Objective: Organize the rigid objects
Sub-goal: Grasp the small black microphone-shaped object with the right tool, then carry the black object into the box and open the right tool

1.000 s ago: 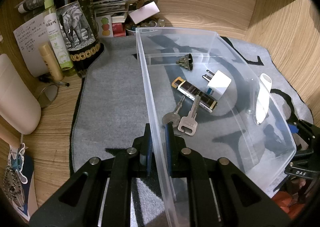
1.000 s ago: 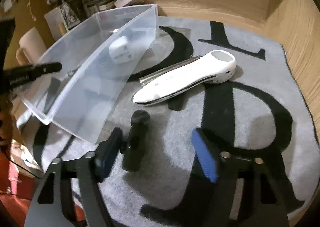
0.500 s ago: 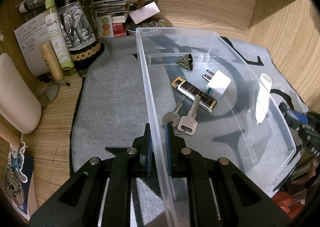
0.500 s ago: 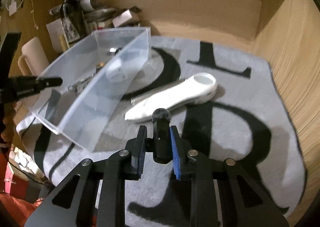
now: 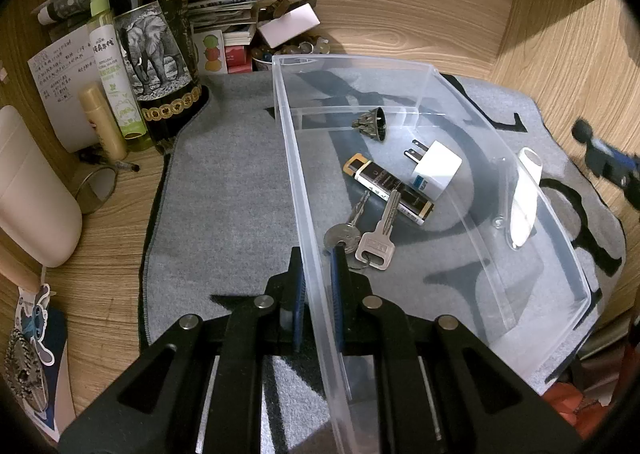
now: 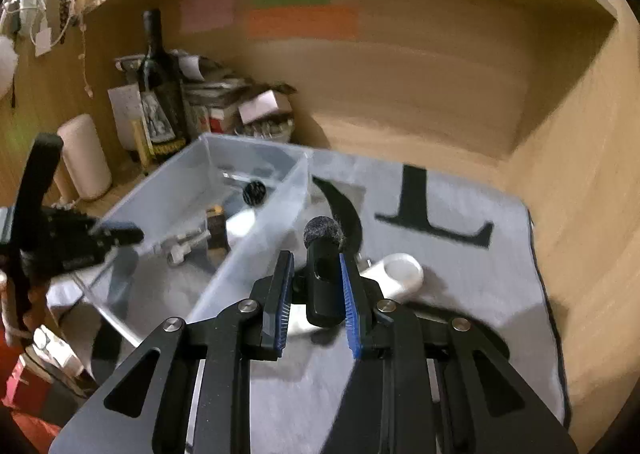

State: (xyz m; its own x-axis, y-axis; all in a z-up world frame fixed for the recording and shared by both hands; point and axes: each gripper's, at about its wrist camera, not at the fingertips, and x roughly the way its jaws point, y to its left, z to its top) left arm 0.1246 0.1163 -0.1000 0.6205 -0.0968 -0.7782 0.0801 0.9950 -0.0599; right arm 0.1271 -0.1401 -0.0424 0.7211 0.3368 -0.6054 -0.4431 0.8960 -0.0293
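Between the right gripper's (image 6: 316, 292) clamped blue pads stands a small black foam-tipped microphone (image 6: 323, 272), lifted for transfer; next move, likely leftward over the clear plastic bin (image 5: 460, 190), whose wall the left gripper (image 5: 318, 286) pinches.

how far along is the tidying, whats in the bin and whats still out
Mostly done. The clear bin already holds two keys, a white plug adapter, a black lighter and a small dark cone-shaped piece. The left tool clamps the bin's wall. In hand: the right tool grips a small black microphone. Left: the white handheld device on the grey mat.
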